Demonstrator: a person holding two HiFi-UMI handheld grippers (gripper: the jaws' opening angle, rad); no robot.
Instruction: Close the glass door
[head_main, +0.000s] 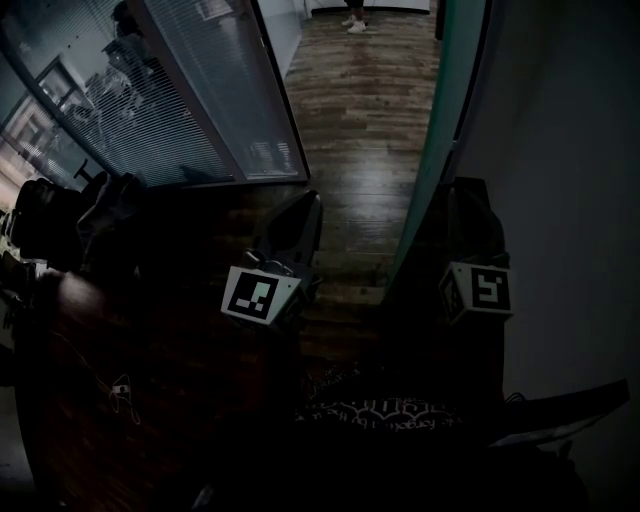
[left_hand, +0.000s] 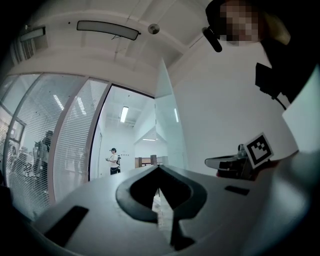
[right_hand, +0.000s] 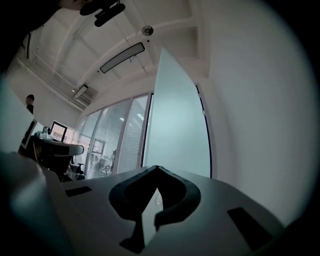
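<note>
Facing open glass door (right_hand: 175, 125), left gripper (left_hand: 159, 169) and right gripper (right_hand: 157, 170) jaws pressed together, window blinds (head_main: 190, 100) left, person (left_hand: 114, 162) beyond.

A: Which colours are seen ahead of the right gripper (right_hand: 156, 170)?
B: The glass door (right_hand: 177, 130) is tinted pale frosted green; the blinds (right_hand: 131, 145) left of it are finely striped, and the floor (head_main: 360, 110) is grained brown.

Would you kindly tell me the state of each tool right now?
The left tool is closed, holding nothing.
The right tool is closed, holding nothing.
</note>
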